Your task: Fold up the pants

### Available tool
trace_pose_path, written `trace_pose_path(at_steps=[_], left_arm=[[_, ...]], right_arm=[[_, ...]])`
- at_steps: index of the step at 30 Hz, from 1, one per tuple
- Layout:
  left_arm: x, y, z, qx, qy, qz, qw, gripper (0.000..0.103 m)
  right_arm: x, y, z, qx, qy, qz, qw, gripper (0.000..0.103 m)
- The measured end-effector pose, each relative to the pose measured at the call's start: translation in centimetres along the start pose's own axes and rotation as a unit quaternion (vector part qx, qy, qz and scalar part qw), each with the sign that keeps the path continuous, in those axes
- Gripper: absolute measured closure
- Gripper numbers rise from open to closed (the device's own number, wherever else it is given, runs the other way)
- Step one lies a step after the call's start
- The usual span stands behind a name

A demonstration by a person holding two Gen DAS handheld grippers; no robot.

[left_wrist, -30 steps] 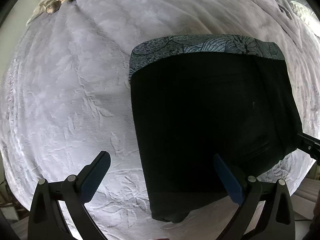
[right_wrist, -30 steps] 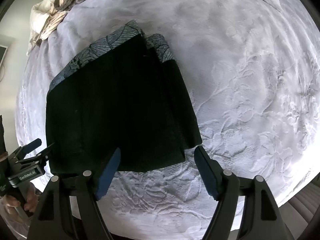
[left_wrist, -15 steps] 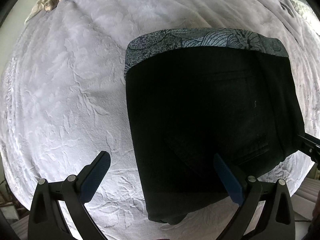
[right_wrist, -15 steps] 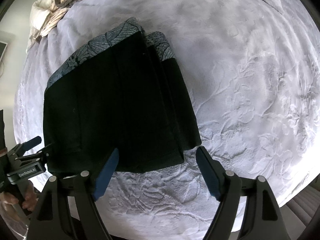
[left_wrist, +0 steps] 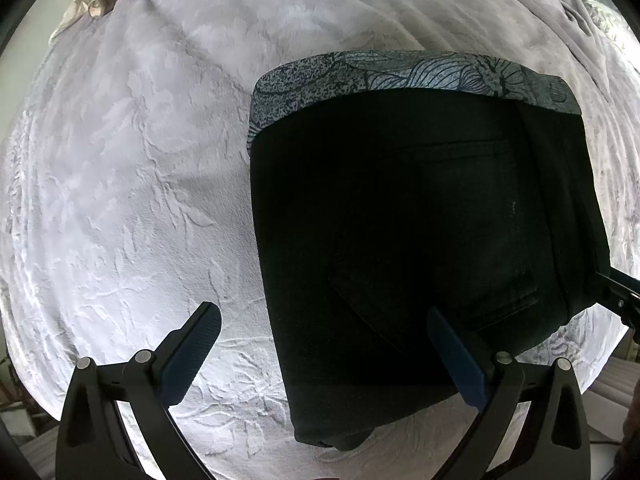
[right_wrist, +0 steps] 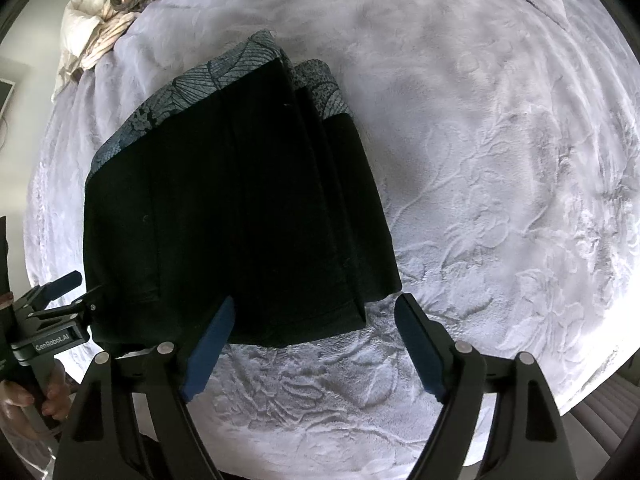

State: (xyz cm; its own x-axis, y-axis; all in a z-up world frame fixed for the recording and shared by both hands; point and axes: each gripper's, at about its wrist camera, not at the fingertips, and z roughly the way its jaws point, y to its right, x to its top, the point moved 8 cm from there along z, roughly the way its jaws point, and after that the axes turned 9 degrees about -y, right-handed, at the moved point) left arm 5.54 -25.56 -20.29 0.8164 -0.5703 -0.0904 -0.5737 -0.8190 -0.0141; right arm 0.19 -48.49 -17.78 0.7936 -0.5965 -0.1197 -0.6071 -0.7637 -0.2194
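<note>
I see the folded pants [left_wrist: 416, 240] lying on the bed [left_wrist: 140, 200], near hem under my left gripper [left_wrist: 324, 344] with fingers spread and empty, while my right gripper [right_wrist: 316, 344], fingers opening on nothing, hangs over their near right corner.

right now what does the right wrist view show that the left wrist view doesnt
Only the right wrist view: the person's hand holding the left tool's handle, and the pants' stacked layers stepping along their right side. Only the left wrist view: a back pocket outline on the top layer. Both: folded black pants with a patterned band on the pale bedspread, and rumpled bedding beyond.
</note>
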Motion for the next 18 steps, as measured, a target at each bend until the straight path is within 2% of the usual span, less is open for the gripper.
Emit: trace_pose_path(at_steps=[13, 18], left_arm=[[-0.3, 0.2, 0.5, -0.004, 0.0, 0.0, 1.0, 0.0], [-0.4, 0.0, 0.9, -0.015, 0.0, -0.003, 0.9999, 0.0]], right_arm=[[0.5, 0.3, 0.1, 0.006, -0.008, -0.014, 1.0, 0.016], [1.5, 0.6, -1.0, 0.005, -0.004, -0.035, 0.999, 0.016]])
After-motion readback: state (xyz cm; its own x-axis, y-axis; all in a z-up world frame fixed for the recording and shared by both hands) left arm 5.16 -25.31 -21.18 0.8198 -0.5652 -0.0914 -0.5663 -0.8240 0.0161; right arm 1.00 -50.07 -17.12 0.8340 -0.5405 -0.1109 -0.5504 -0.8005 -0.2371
